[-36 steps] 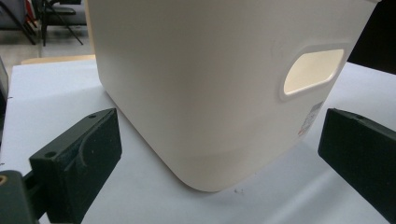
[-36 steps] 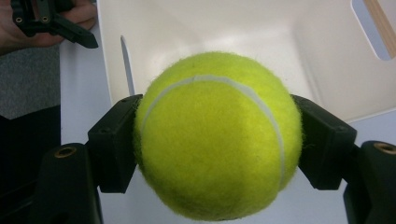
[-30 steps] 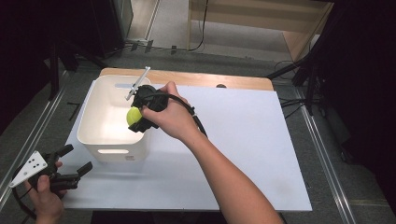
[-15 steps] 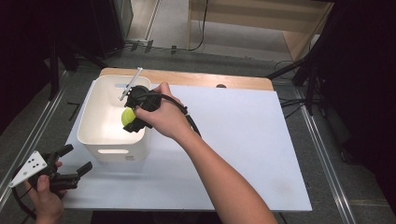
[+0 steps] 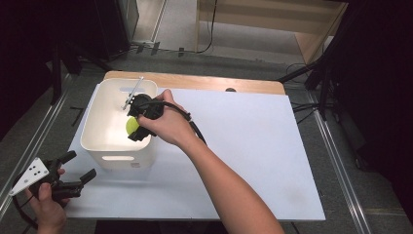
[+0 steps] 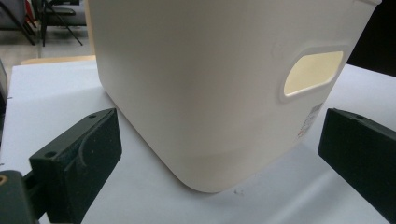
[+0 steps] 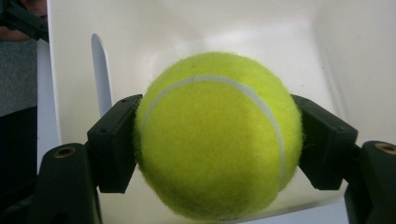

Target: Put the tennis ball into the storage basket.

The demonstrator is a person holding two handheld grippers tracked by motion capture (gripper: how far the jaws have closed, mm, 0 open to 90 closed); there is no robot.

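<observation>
The white plastic bin (image 5: 119, 158) sits on the white sheet over the table (image 5: 253, 146), near the left edge, w/ its cut-out handle facing the person. Judged from that: a drop into the bin is in hand, release not yet done.

Change vs. the earlier frames: the right gripper (image 5: 137, 127) has been carried leftward and lowered, from above the bin's right rim to inside the opening. The tennis ball (image 5: 131, 126) it carries is now seen below rim level, against the bin's inner wall, where before it was held at about rim height. So the carry looks nearly complete; what is left is prob. a jaw release, w/ the ball low enough that little bounce is expected.

In the right gripper view the tennis ball (image 7: 217, 137) is clamped between the two black jaws, pads pressed into the felt on both sides; bin floor and walls are seen behind it.

The left gripper (image 5: 78, 176) is held off the table's near-left corner, unmoved, jaws spread wide w/ nothing between them; the bin's outer wall (image 6: 210, 84) is faced in its own view.
</observation>
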